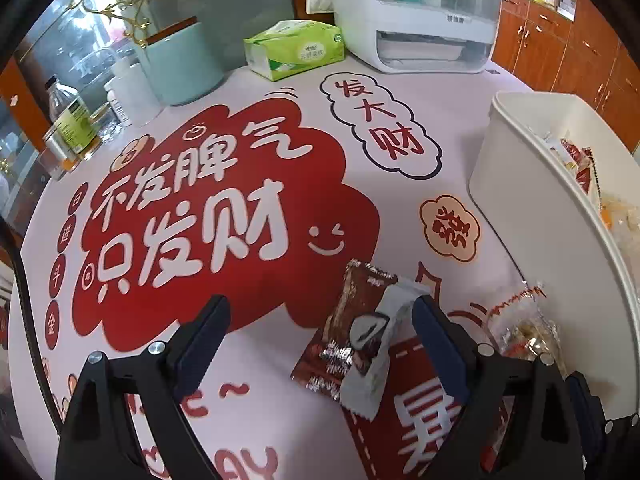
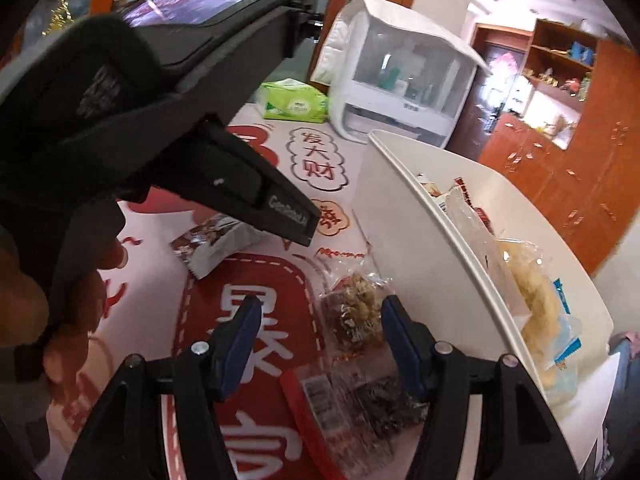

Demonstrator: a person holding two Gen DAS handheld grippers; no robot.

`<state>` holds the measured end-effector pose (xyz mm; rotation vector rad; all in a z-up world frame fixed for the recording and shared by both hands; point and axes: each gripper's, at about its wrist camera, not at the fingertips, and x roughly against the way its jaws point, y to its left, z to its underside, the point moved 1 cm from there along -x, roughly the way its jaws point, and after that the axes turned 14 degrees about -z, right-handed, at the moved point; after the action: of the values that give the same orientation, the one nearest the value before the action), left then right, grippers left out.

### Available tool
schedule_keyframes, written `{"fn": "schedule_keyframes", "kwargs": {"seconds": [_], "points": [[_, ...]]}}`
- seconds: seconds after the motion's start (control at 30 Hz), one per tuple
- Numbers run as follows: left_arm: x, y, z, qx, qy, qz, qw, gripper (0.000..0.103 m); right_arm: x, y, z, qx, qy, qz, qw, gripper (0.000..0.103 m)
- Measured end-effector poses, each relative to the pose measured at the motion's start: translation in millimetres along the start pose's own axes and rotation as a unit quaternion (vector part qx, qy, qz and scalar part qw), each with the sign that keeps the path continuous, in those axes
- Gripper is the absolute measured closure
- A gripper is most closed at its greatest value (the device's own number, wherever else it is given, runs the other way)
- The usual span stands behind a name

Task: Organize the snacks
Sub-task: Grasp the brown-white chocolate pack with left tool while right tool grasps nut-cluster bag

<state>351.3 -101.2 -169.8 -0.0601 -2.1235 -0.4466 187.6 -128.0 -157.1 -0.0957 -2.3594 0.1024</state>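
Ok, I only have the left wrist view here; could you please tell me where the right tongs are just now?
Observer: The right tongs stand open astride a clear-wrapped snack on the table, right beside the white bin.
Operator: Thank you. Are they gripping it?
Observer: Not visibly; there is a gap between one pad and the wrapper.
Operator: And what lies at the bin's near end?
Observer: A pale snack bag, with a blue-and-white packet beside it.

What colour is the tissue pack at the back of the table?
The tissue pack is light green with white. The left wrist view shows it best.
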Motion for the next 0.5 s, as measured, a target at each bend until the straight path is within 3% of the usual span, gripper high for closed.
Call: {"fn": "schedule_keyframes", "kwargs": {"seconds": [0.2, 0.3, 0.5], "points": [[-13, -7, -2, -0.014, 0.006, 0.012, 0.9998, 0.017, -15, -11, -10, -0.043, 0.002, 0.022, 0.999, 0.038], [-17, -8, -3, -0.025, 0.008, 0.021, 0.9994, 0.027, -28, -24, -11, -0.078, 0.031, 0.016, 0.996, 0.036], [-23, -4, -5, -0.018, 0.026, 0.051, 0.9982, 0.052, -36, -25, -16, -0.064, 0.047, 0.022, 0.997, 0.034]]}}
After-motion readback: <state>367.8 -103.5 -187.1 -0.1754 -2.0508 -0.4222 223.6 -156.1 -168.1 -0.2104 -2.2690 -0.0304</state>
